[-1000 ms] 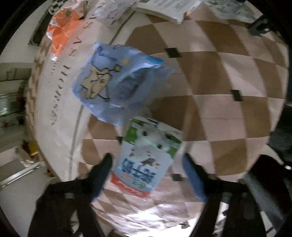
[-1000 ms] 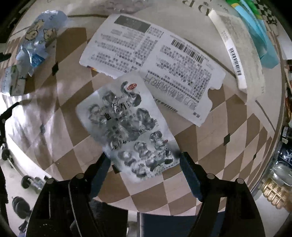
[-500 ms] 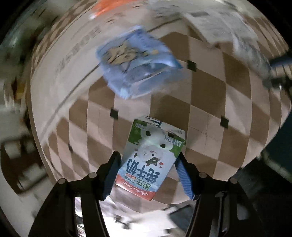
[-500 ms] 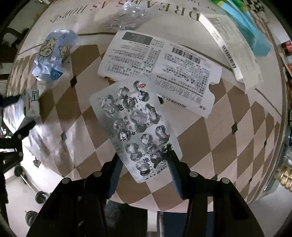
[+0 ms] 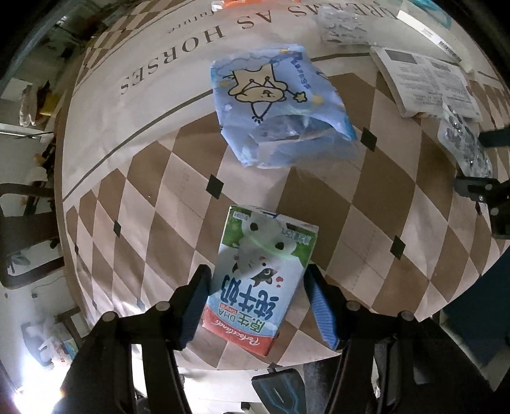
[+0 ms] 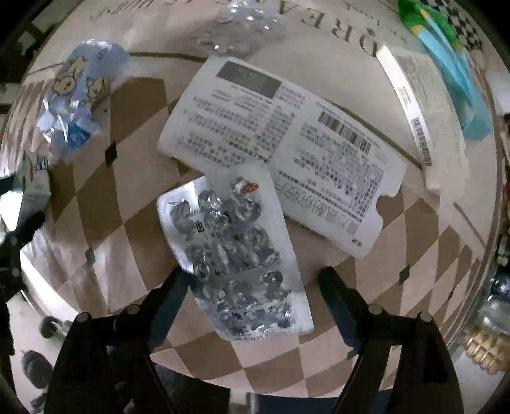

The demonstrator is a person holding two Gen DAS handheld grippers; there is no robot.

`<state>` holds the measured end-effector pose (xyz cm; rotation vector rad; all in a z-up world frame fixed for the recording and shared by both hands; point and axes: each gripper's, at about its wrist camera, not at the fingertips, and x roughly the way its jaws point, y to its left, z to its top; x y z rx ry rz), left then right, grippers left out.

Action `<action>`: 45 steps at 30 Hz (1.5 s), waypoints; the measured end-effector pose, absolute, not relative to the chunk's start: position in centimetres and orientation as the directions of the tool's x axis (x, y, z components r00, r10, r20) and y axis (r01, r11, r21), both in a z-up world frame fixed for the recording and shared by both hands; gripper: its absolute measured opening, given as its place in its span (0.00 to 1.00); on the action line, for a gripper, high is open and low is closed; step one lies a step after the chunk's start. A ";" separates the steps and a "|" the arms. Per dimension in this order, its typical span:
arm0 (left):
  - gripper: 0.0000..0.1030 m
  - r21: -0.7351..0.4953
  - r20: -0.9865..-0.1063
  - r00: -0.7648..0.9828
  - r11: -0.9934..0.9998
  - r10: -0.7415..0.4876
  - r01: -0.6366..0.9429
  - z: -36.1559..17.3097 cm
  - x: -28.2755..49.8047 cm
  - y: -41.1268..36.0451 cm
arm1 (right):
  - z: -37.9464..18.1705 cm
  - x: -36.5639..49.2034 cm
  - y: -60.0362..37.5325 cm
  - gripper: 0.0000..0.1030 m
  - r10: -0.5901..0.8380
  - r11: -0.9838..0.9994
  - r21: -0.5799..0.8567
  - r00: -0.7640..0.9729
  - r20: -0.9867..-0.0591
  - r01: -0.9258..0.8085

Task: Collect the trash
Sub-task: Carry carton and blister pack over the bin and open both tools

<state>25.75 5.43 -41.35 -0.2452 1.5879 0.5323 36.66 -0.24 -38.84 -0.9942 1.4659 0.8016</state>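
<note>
In the left wrist view a milk carton (image 5: 259,277) with a green top and red base lies on the checked tablecloth (image 5: 414,197). My left gripper (image 5: 256,305) is shut on the carton, one blue finger against each side. In the right wrist view a used silver blister pack (image 6: 234,251) lies near the table's front edge. My right gripper (image 6: 251,299) is open around its near half, left finger touching its edge, right finger apart. The blister pack (image 5: 465,146) and right gripper also show at the left wrist view's right edge.
A crumpled blue cartoon wrapper (image 5: 280,108) lies beyond the carton, also seen in the right wrist view (image 6: 78,95). A flattened white printed box (image 6: 280,153) lies behind the blister pack. A white box (image 6: 420,105), teal packet (image 6: 452,73) and clear plastic (image 6: 236,25) lie farther back.
My left gripper closed onto the milk carton and now grips it. My right gripper opened wider again around the blister pack, which has shifted slightly.
</note>
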 end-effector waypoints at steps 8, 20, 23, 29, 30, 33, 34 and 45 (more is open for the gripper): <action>0.55 0.196 -0.981 -0.088 0.845 0.175 -0.497 -39.6 25.2 4.9 | -37.5 35.6 -1.5 0.66 -0.096 0.443 -0.035 -0.009 -0.995 -0.896; 0.54 0.121 -0.983 0.032 0.766 0.182 -0.632 -34.3 22.9 5.0 | -33.4 33.3 -5.1 0.66 0.115 0.605 0.128 -0.073 -0.991 -0.786; 0.53 0.089 -0.981 0.069 0.746 0.179 -0.660 -33.5 22.0 4.3 | -32.5 32.0 -5.9 0.66 0.168 0.631 0.170 -0.080 -0.982 -0.757; 0.53 -0.063 -0.975 0.195 0.713 0.105 -0.698 -32.5 18.4 1.9 | -32.1 28.7 -8.7 0.66 0.243 0.636 0.242 -0.107 -0.964 -0.733; 0.53 -0.104 -0.972 0.223 0.705 0.078 -0.702 -32.4 17.4 1.4 | -31.9 27.8 -9.2 0.66 0.258 0.640 0.259 -0.116 -0.959 -0.724; 0.53 -0.238 -0.954 0.300 0.665 -0.022 -0.708 -32.8 14.0 -0.1 | -31.8 25.4 -10.9 0.66 0.295 0.658 0.304 -0.135 -0.946 -0.689; 0.53 -0.271 -0.948 0.315 0.653 -0.053 -0.707 -33.1 13.0 -0.5 | -31.9 24.5 -12.0 0.66 0.304 0.668 0.317 -0.142 -0.942 -0.673; 0.53 -0.370 -0.921 0.208 0.567 -0.330 -0.736 -49.7 5.2 -4.2 | -45.2 12.6 -21.7 0.66 0.283 0.836 0.371 -0.262 -0.923 -0.403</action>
